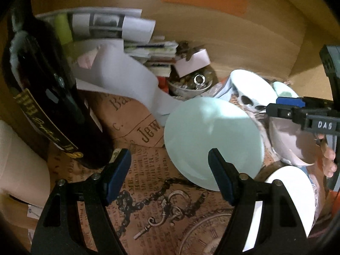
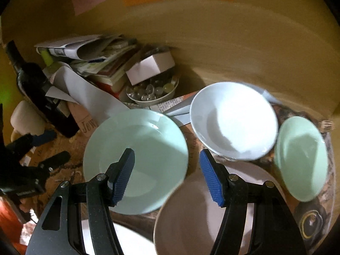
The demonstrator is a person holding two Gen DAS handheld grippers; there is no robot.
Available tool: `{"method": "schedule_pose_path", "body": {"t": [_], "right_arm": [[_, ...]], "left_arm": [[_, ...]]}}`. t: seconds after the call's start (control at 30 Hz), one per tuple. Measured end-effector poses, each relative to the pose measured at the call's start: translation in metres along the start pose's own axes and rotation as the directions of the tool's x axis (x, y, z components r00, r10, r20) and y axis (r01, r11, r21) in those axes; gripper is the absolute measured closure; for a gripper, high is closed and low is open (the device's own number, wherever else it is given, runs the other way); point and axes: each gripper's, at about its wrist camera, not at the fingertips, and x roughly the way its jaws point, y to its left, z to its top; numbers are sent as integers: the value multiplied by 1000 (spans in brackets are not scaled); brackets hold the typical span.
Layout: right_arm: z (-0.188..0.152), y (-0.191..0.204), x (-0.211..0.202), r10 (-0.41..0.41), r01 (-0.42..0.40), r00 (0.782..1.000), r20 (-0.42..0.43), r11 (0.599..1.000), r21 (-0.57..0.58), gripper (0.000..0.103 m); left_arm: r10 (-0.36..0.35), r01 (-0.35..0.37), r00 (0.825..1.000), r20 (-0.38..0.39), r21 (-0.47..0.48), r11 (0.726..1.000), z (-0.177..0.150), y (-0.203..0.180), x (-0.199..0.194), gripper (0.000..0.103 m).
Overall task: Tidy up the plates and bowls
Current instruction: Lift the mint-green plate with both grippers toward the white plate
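A large mint plate (image 2: pixel 136 159) (image 1: pixel 212 136) lies on the printed paper table cover. A white bowl (image 2: pixel 233 121) (image 1: pixel 250 87) sits behind it to the right, a small mint dish (image 2: pixel 301 161) at the far right, and a beige plate (image 2: pixel 201 212) in front. Another white plate (image 1: pixel 291 199) shows at the lower right of the left wrist view. My right gripper (image 2: pixel 167 176) is open above the mint plate's right edge. My left gripper (image 1: pixel 170 174) is open and empty, its right finger over the mint plate's near rim.
A dark wine bottle (image 1: pixel 46 97) (image 2: pixel 42 89) stands at the left. A pile of papers and books (image 2: pixel 95 59), a white box (image 2: pixel 150 68) and a bowl of glass beads (image 2: pixel 150 91) sit against the cardboard back wall. A pale cup (image 2: pixel 25 116) stands at the far left.
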Motion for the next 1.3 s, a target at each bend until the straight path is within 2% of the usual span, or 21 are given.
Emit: {"method": "schedule_pose_path", "body": {"t": [0.2, 0.3, 0.47, 0.57, 0.67, 0.87, 1.0, 1.2, 1.3], "right_arm": [[10, -4, 31, -17, 16, 993, -115, 1000, -16, 52], [11, -4, 41, -16, 14, 987, -161, 1000, -16, 60], [12, -1, 55, -63, 56, 974, -219, 998, -38, 66], [14, 3, 60, -89, 77, 967, -240, 995, -59, 67], [16, 5, 65, -80, 68, 960, -267, 996, -51, 68], [17, 12, 85, -153, 127, 935, -321, 987, -99, 69], [17, 13, 83, -142, 119, 940, -310, 989, -90, 69], [19, 19, 76, -110, 84, 946, -306, 992, -98, 75], [17, 26, 76, -108, 73, 944, -311, 990, -122, 76]], "left_arm": [[-5, 5, 999, -53, -4, 1000, -1, 0, 17, 32], [-4, 4, 998, -67, 9, 1000, -1, -3, 22, 35], [-25, 26, 993, -117, 7, 1000, -3, -1, 36, 46], [-43, 43, 990, -134, -2, 999, -4, 3, 39, 58], [-54, 54, 989, -138, -1, 999, -6, 4, 41, 65], [-70, 72, 989, -129, 10, 997, -7, 3, 38, 65], [-85, 86, 987, -137, 4, 996, -7, 6, 39, 65], [-101, 100, 982, -157, -15, 995, -10, 14, 44, 65], [-124, 123, 977, -171, -19, 992, -12, 14, 48, 71]]}}
